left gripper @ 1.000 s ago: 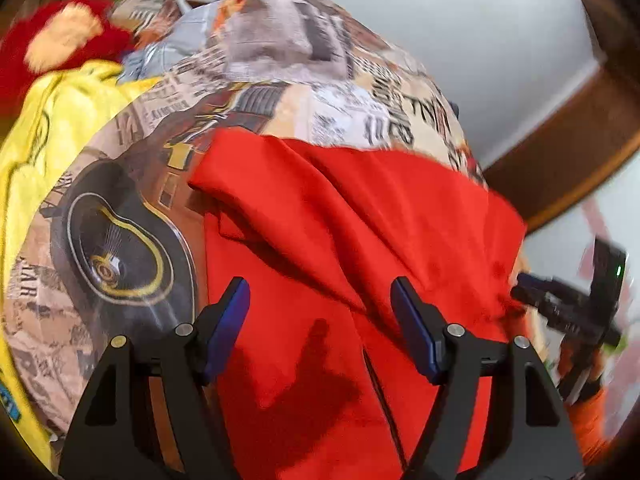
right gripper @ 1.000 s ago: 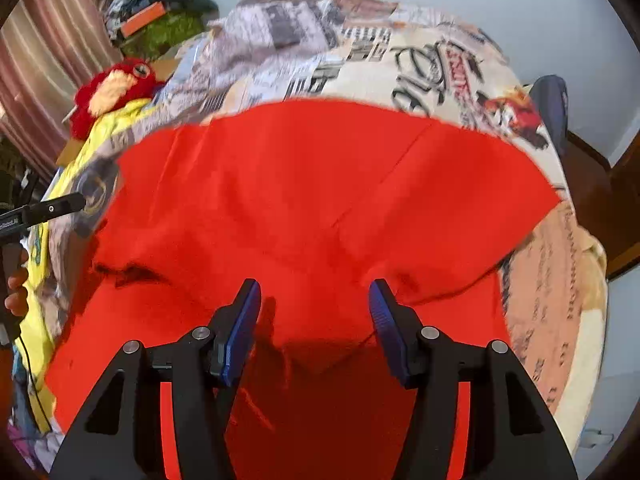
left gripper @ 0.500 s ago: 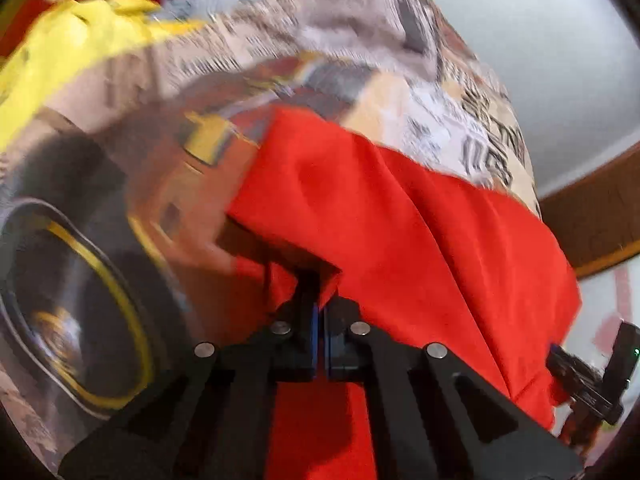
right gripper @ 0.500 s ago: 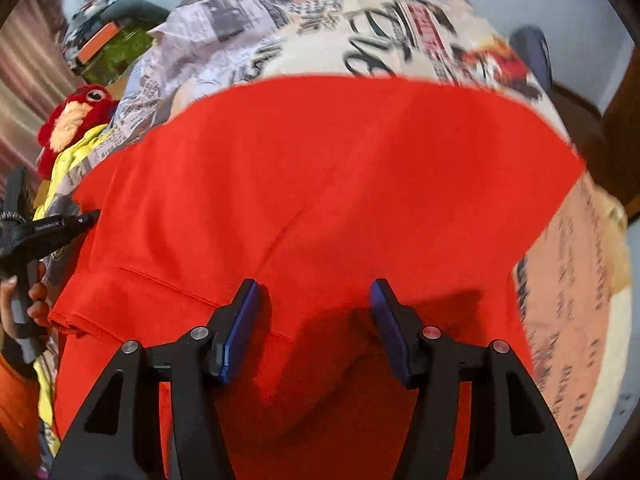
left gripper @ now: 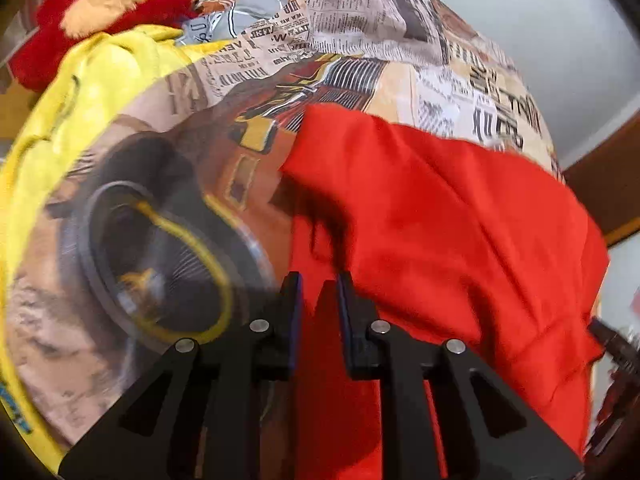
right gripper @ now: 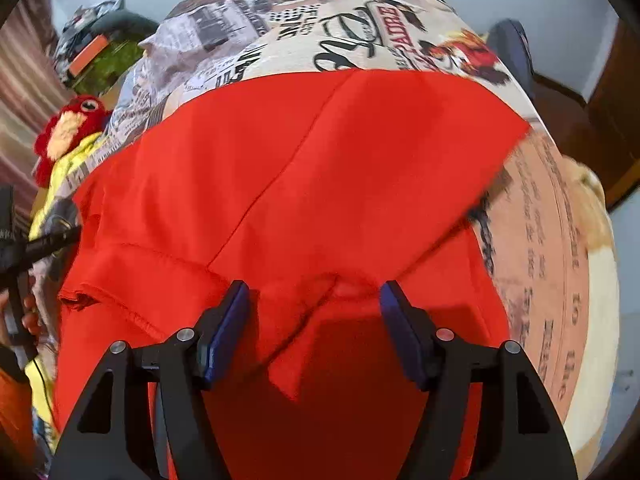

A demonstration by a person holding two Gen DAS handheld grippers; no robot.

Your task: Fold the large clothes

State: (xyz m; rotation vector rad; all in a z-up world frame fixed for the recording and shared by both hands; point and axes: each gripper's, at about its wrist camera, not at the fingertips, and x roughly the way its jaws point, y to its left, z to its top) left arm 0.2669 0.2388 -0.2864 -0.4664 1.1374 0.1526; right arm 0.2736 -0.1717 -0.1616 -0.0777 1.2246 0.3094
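A large red garment (left gripper: pixel 440 220) lies spread on a bed with a newspaper-print cover (left gripper: pixel 360 52). In the left wrist view my left gripper (left gripper: pixel 318 292) is over the garment's left edge, its jaws a narrow gap apart with red cloth showing between them; whether it still grips is unclear. In the right wrist view the garment (right gripper: pixel 304 168) fills the middle, with a folded-over flap and a seam. My right gripper (right gripper: pixel 314 300) is wide open just above the flap's near edge, holding nothing. The left gripper's tip (right gripper: pixel 48 240) shows at the far left.
A yellow blanket (left gripper: pixel 60 112) and a red plush toy (left gripper: pixel 104 4) lie at the bed's left side. A dark wooden frame (left gripper: pixel 600 184) and a pale wall are to the right. Clutter with a green item (right gripper: pixel 108 60) sits at the bed's far left corner.
The left gripper, open a second ago, shut on the garment's left edge and has now parted slightly while drawing back. The right gripper stayed open and moved closer over the folded flap.
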